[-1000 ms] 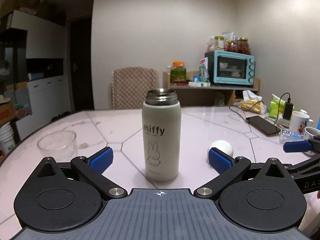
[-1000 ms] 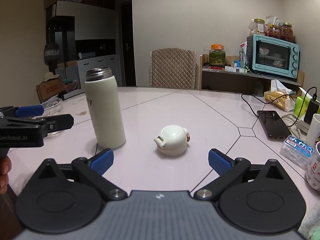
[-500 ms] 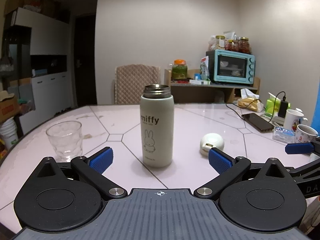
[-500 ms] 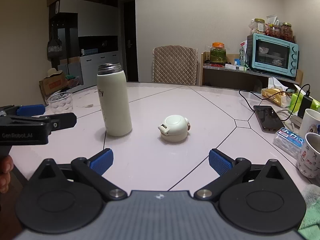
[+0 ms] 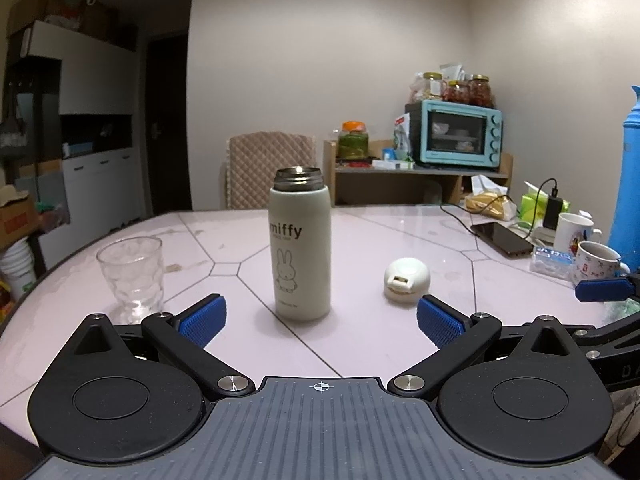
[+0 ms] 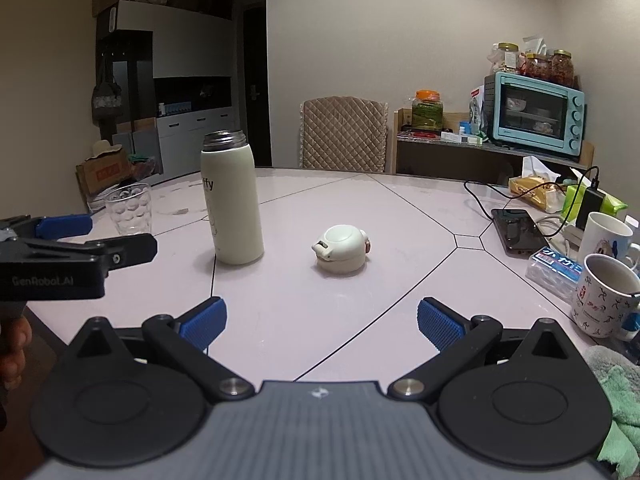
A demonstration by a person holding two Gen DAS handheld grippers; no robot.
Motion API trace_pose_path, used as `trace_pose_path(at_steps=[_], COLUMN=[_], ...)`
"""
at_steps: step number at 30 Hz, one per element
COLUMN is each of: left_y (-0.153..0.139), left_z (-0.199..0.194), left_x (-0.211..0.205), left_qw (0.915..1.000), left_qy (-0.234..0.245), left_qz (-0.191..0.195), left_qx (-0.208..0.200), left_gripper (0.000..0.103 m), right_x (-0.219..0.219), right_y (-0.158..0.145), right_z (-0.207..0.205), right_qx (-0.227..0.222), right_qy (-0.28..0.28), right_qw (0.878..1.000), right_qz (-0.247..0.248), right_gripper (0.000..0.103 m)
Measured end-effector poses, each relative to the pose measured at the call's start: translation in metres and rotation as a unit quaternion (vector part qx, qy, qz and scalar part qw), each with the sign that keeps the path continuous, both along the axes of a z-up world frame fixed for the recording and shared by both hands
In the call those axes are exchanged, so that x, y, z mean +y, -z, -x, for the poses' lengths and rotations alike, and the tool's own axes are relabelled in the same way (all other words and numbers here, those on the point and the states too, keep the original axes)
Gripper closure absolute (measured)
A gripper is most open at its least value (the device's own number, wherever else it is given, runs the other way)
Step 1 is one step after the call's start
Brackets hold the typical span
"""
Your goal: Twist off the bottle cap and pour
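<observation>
- Bottle (image 5: 301,254): white, printed "miffy", upright on the table (image 5: 360,344) with its steel mouth uncovered; I see it straight ahead of my left gripper (image 5: 319,321), apart from both pads.
- Cap (image 5: 407,279): white and rounded, resting on the table to the bottle's right, well apart from it; in the right wrist view it lies ahead of my right gripper (image 6: 319,320).
- Glass (image 5: 131,277): clear and dimpled, upright to the bottle's left, just beyond my left gripper's left finger.
- Left gripper: I hold its jaws spread wide, with nothing between them.
- Right gripper: jaws likewise spread wide and holding nothing, above bare tabletop.
- Mugs (image 6: 604,295), phone (image 6: 516,230): near the table's right edge.
</observation>
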State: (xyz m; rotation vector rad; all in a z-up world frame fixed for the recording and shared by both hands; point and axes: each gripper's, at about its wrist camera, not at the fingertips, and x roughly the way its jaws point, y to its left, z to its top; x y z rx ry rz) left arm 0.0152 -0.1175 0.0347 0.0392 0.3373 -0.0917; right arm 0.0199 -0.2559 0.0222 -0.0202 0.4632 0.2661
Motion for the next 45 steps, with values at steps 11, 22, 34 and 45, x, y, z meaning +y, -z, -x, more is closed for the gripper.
trace_pose_path(at_steps=[11, 22, 34, 45], left_y=[0.004, 0.008, 0.009, 0.012], left_z=[0.006, 0.011, 0.013, 0.013], left_x=[0.004, 0.01, 0.009, 0.009], left_qw=[1.0, 0.9999, 0.9998, 0.9998], left_qy=[-0.008, -0.01, -0.008, -0.008], left_qz=[-0.003, -0.004, -0.005, -0.006], left_qx=[0.004, 0.012, 0.017, 0.02], left_gripper=[0.0, 0.0, 0.0, 0.0], right_x=[0.004, 0.003, 0.003, 0.005], right_y=[-0.001, 0.0, 0.003, 0.003], right_z=[0.003, 0.007, 0.005, 0.005], right_qx=[-0.002, -0.005, -0.002, 0.0], right_qy=[-0.007, -0.005, -0.007, -0.006], right_qw=[1.0, 1.0, 1.0, 1.0], right_qz=[0.002, -0.006, -0.008, -0.008], right_gripper=[0.0, 0.0, 0.0, 0.0])
